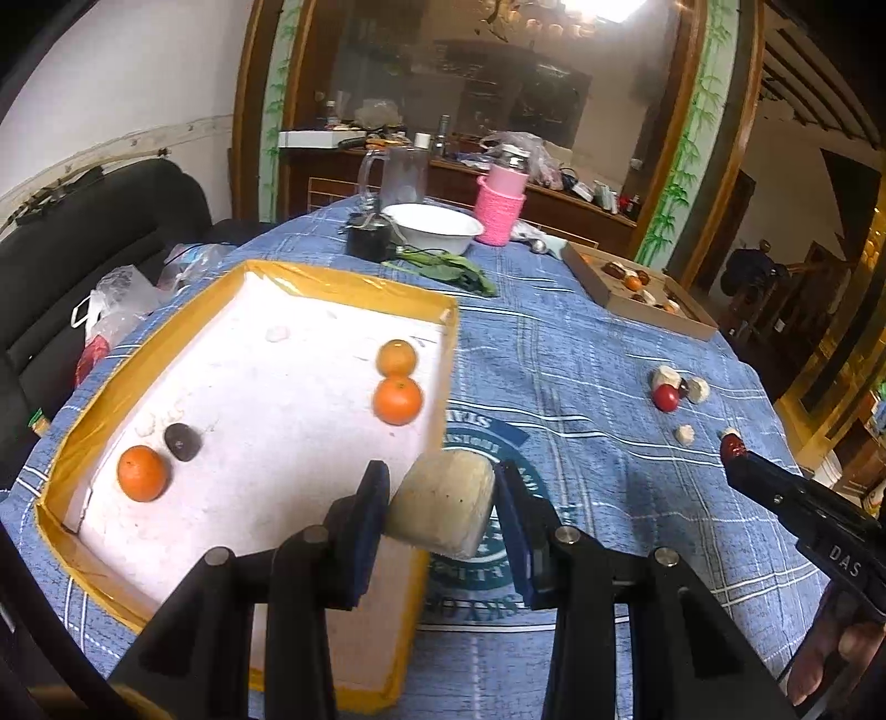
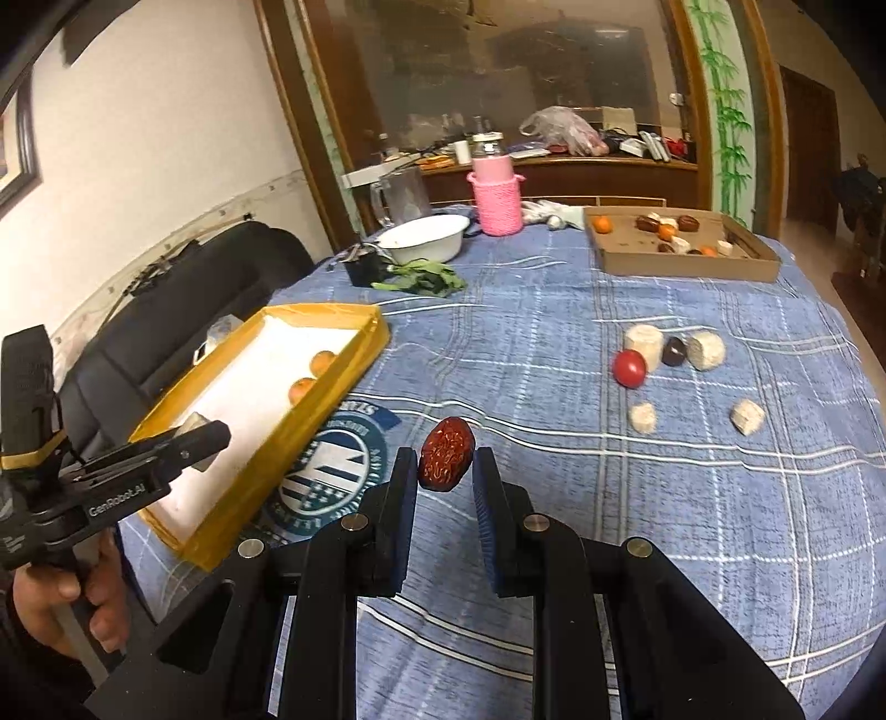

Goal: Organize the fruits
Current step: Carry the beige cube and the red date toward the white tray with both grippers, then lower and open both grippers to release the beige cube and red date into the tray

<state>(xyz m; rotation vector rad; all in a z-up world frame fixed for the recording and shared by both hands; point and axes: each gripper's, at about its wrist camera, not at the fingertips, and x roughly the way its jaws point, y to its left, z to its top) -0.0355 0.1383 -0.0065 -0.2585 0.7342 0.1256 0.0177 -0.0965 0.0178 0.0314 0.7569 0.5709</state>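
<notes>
Left tool (image 1: 440, 501) clamps a pale rough cylinder (image 1: 443, 501); right tool (image 2: 444, 476) pinches a wrinkled red date (image 2: 446, 453).

Indoor light dim, warm. Ceiling lamp (image 1: 601, 8) is glaring at top of left wrist view, washing out the white tray floor (image 1: 266, 387). Fisheye is bending edges; corners vignetting black. Background soft, slightly blurred.

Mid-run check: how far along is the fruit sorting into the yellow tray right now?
Partly done. The yellow tray already holds three oranges and a dark fruit.

In hand: the left gripper clamps a pale cylinder chunk by the tray's edge, and the right gripper holds a red date above the cloth.

Left on the cloth: a red tomato, a dark piece and four pale chunks.
</notes>
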